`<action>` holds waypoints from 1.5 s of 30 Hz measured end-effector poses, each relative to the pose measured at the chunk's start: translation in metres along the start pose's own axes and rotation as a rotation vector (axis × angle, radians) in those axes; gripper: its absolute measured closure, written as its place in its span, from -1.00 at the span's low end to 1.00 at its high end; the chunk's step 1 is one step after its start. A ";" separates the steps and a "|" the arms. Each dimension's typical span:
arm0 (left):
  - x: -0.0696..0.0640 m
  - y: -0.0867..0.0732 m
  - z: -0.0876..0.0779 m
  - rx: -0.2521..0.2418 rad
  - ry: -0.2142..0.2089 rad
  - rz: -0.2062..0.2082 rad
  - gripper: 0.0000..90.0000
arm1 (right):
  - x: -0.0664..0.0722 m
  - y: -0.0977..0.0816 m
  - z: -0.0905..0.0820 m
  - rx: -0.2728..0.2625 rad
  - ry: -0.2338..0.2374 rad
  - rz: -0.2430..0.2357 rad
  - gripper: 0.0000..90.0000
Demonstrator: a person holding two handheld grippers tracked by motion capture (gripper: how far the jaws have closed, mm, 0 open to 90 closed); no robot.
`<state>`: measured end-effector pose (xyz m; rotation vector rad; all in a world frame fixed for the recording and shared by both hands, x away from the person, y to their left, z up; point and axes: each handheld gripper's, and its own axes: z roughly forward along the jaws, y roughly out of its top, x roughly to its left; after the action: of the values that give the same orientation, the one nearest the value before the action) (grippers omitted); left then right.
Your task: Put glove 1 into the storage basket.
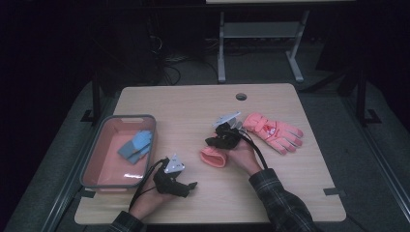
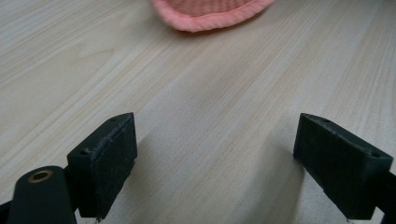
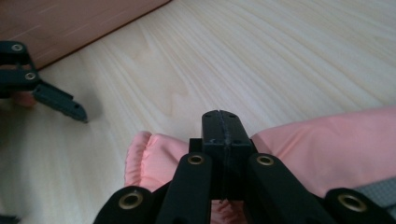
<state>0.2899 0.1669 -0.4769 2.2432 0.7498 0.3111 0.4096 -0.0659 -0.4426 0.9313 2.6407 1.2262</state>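
A pink glove [image 1: 213, 157] hangs from my right gripper [image 1: 215, 141] at the table's middle. In the right gripper view the pads [image 3: 219, 126] are pressed flat together, with the glove [image 3: 149, 158] bulging out on both sides just beneath them. A second pink glove [image 1: 273, 131] lies flat to the right, fingers spread. My left gripper [image 1: 188, 185] rests near the front edge, its jaws open and nothing between them [image 2: 210, 163]. The held glove's cuff [image 2: 210, 14] lies just ahead of it.
A pink-lined grey basin [image 1: 96, 145] stands at the table's left edge with blue gloves [image 1: 137, 146] inside; its wall [image 3: 70, 23] is close by in the right gripper view. A cable hole [image 1: 241, 96] sits near the far edge.
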 end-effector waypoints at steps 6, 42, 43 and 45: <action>0.000 0.000 0.000 0.001 0.001 0.003 -0.72 | 0.000 -0.017 -0.018 0.003 0.011 0.013 1.00; 0.000 0.001 0.000 0.001 -0.001 0.006 -0.72 | -0.039 -0.063 -0.109 -0.007 -0.103 0.039 0.97; 0.000 0.001 0.000 0.001 -0.001 0.006 -0.72 | -0.041 -0.061 -0.106 0.001 -0.105 0.047 0.99; 0.000 0.001 0.000 0.001 -0.001 0.007 -0.72 | -0.043 -0.062 -0.101 0.024 -0.106 0.041 0.99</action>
<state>0.2904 0.1668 -0.4764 2.2469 0.7422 0.3131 0.3817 -0.1876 -0.4262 1.0297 2.5721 1.1223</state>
